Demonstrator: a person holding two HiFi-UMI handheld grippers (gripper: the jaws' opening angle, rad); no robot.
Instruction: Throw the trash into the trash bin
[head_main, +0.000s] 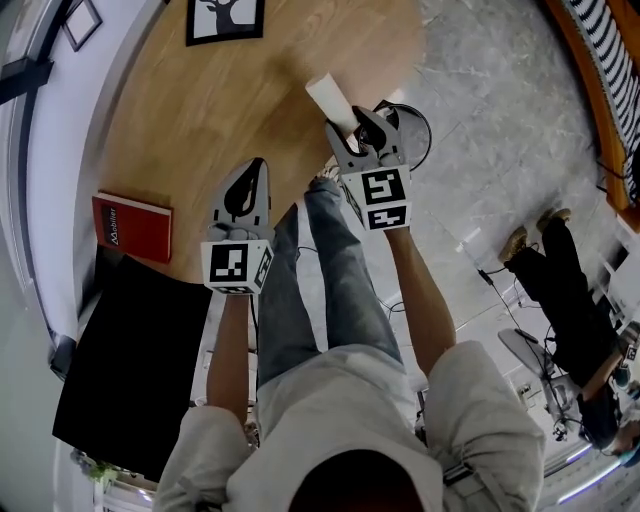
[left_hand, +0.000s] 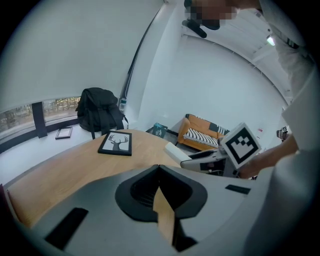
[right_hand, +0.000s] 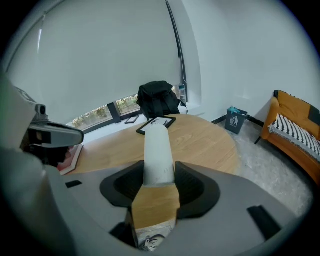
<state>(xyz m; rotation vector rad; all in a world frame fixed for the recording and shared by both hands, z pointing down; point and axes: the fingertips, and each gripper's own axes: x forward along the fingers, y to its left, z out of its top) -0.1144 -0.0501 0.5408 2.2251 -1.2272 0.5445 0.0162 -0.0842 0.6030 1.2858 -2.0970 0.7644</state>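
My right claw (right_hand: 158, 176) pinches the white paper roll (right_hand: 158, 144) by its near end, clear above the table (right_hand: 205, 142), ready to carry. The bin (right_hand: 234, 120) stands far right on the floor. My left claw (left_hand: 159, 172) is pressed together, empty.

Left gripper (left_hand: 159, 166) has its jaws pinched together at the tips with nothing in them, just a sliver of the round wooden table (left_hand: 75, 170) showing behind. A framed deer picture (left_hand: 116, 143) lies flat on the table, with a black backpack (left_hand: 100, 114) past the far edge. Off to the right, the right gripper (left_hand: 187, 159) is clamped on a white tube (left_hand: 173, 150), orange sofa (left_hand: 200, 136) behind it.
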